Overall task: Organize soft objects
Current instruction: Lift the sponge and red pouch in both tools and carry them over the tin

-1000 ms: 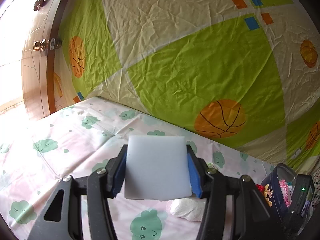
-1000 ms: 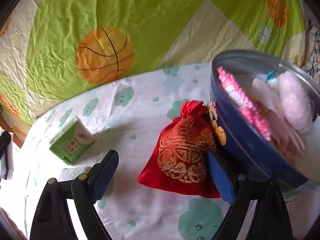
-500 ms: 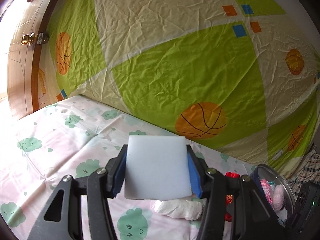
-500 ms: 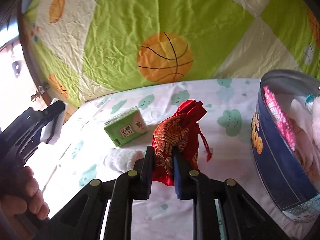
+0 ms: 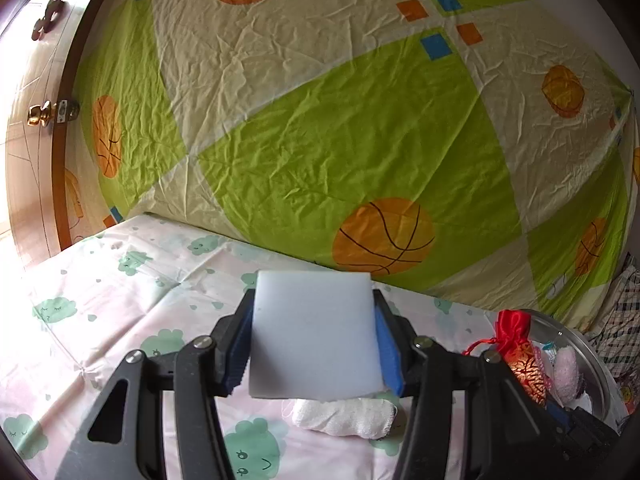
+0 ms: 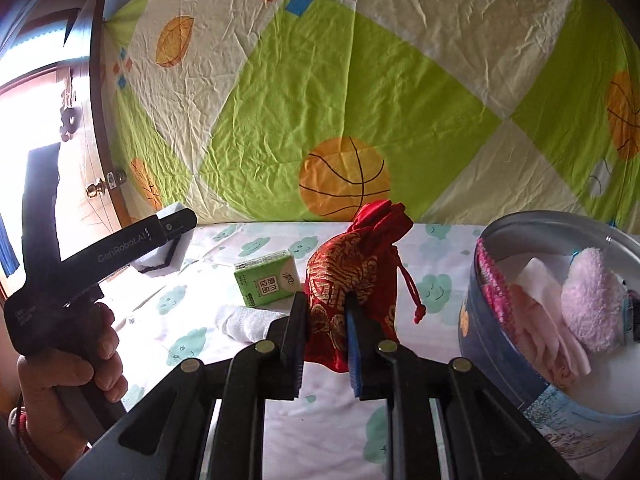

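Just beside the round tin (image 6: pixel 480 300), the right claw (image 6: pixel 326 320) pinches the red pouch (image 6: pixel 352 264) off the bed while the left claw (image 5: pixel 314 344) clamps a white sponge (image 5: pixel 314 332), and that thin pinch could slip.

Home bedroom — basketball-print bedsheet (image 5: pixel 320 140), wooden door (image 5: pixel 36 152).

The right gripper (image 6: pixel 326 312) sits at the bottom centre of its own view, jaws pinched tight on a red pouch (image 6: pixel 352 276). The left gripper (image 5: pixel 314 344), low in its view, clamps a white sponge (image 5: pixel 314 336) between blue pads. At the right view's lower left, a hand (image 6: pixel 68 364) wraps the left gripper's handle
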A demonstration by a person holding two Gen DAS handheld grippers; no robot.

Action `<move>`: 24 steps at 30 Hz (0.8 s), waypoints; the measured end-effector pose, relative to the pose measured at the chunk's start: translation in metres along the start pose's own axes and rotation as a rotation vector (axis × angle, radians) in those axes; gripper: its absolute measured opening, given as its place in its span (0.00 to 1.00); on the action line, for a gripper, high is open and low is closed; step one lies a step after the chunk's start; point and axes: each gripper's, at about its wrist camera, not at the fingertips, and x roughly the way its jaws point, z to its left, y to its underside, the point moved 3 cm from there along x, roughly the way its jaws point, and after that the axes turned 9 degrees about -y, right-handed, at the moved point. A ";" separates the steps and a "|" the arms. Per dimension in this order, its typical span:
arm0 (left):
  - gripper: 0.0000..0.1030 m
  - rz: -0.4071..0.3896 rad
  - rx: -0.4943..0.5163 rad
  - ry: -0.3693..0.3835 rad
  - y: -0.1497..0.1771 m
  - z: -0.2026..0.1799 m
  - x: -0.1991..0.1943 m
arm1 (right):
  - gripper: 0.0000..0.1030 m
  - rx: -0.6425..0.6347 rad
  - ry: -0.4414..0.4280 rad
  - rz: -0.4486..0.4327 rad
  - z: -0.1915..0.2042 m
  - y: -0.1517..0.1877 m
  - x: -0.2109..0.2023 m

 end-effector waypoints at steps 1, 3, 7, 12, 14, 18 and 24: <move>0.52 -0.005 0.003 0.001 0.001 -0.001 -0.001 | 0.19 -0.018 0.014 -0.011 0.001 0.000 -0.002; 0.52 -0.008 0.010 0.000 0.003 -0.005 -0.001 | 0.19 -0.050 0.033 -0.030 0.004 -0.001 -0.007; 0.52 0.004 0.039 -0.002 0.009 -0.016 0.000 | 0.19 -0.108 0.077 -0.077 0.009 -0.002 -0.017; 0.52 -0.030 0.134 -0.057 0.015 -0.033 -0.004 | 0.19 -0.170 0.110 -0.101 0.013 -0.001 -0.026; 0.52 -0.029 0.144 -0.056 0.018 -0.037 -0.005 | 0.19 -0.172 0.109 -0.098 0.014 -0.001 -0.027; 0.52 -0.023 0.163 -0.057 0.022 -0.043 -0.005 | 0.19 -0.164 0.106 -0.106 0.014 -0.002 -0.031; 0.52 -0.011 0.166 -0.062 0.026 -0.045 -0.005 | 0.19 -0.184 0.118 -0.120 0.017 -0.002 -0.036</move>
